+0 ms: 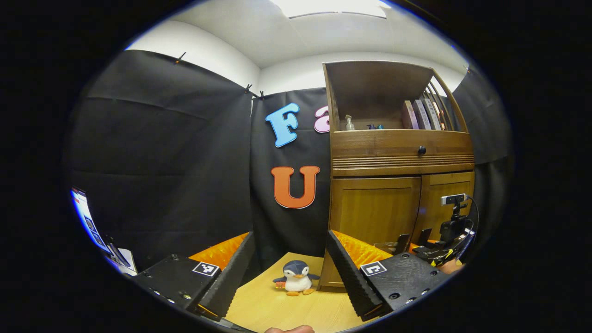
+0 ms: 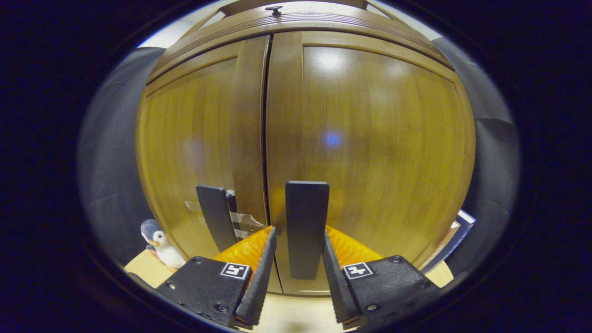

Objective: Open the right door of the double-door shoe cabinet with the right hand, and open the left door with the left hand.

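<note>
Right jaws: I have the right gripper (image 2: 299, 273) set around the right door's handle (image 2: 306, 229), a flat dark bar with its long axis vertical. Both fingers sit against its lower sides, so I read it as grasped.
Right door (image 2: 370, 138): flush in the cabinet front, standing tall, its inner edge at the centre seam; handle near that seam at the lower part of the panel.
Left door handle (image 2: 216, 222): same kind of bar, upright and leaning slightly in the right gripper view, just across the seam on the left door (image 2: 194, 138), untouched.
Left jaws: my left gripper (image 1: 290, 273) is spread wide with nothing between the fingers, held well back from the cabinet.
Shoe cabinet (image 1: 400, 203): standing on the wooden floor (image 1: 286, 314) at its far right, against the black wall; both lower doors shut, facing me.
Other gripper: from the left gripper view I see the right gripper at the doors' lower right.
Penguin toy (image 1: 296, 277): upright on the floor just beside the cabinet's left front corner.
Upper shelf (image 1: 384, 125): books (image 1: 423, 114) leaning at its right end, small bottle (image 1: 350, 122) at left.
</note>
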